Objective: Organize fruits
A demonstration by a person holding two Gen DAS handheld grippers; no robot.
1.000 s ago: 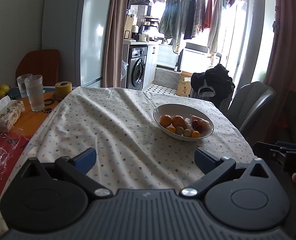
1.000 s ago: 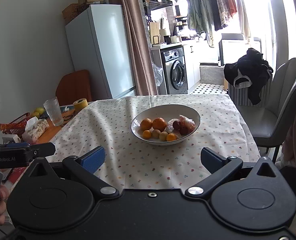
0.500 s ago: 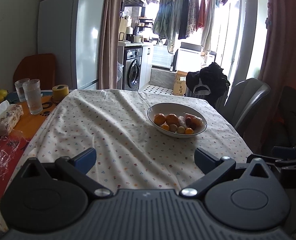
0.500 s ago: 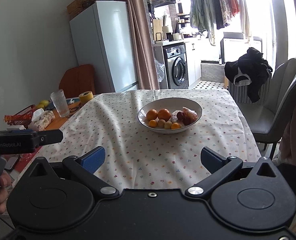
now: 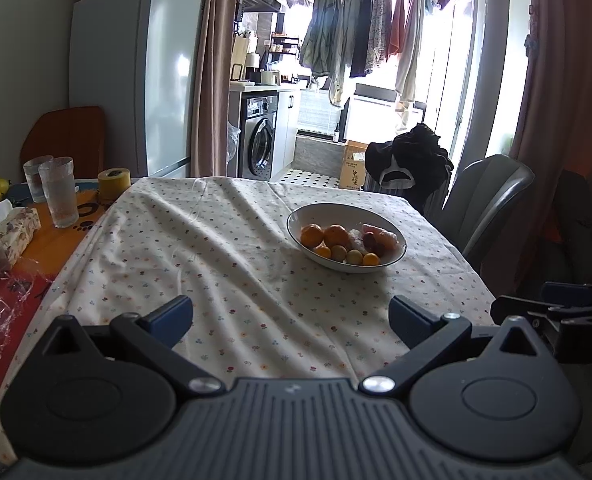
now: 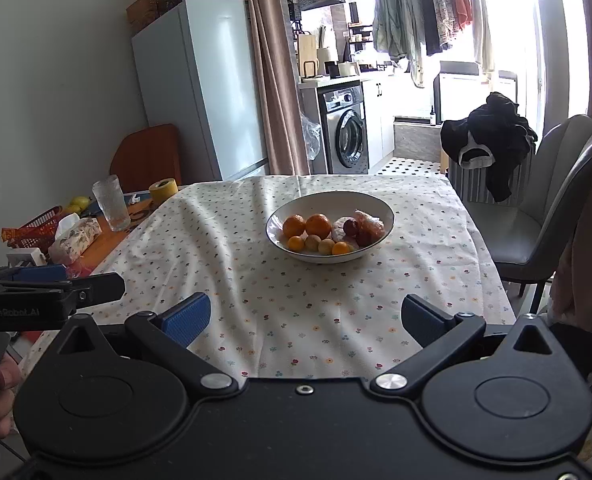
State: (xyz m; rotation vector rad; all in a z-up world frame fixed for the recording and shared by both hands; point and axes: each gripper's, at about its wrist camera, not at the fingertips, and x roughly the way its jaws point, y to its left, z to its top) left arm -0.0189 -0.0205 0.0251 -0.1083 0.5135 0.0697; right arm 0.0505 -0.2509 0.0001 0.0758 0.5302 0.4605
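A white bowl (image 5: 391,229) (image 6: 379,206) sits on the flowered tablecloth, right of the table's middle. It holds two oranges (image 5: 311,235) (image 6: 318,225), several small yellow and orange fruits (image 6: 326,246), dark red fruits (image 6: 351,226) and a clear wrapped packet (image 6: 369,222). My left gripper (image 5: 291,316) is open and empty, well back from the bowl near the table's front edge. My right gripper (image 6: 306,316) is open and empty too, at a similar distance. Each gripper's side shows in the other's view.
At the table's left are two glasses (image 5: 60,192), a yellow tape roll (image 5: 114,183), a tissue box (image 5: 8,236), a red basket (image 6: 36,227) and yellow fruits (image 6: 79,201). A grey chair (image 6: 551,200) stands to the right; a fridge and a washing machine stand behind.
Both grippers have pulled back and risen a little from the table, so the bowl looks smaller and farther. Both stay open.
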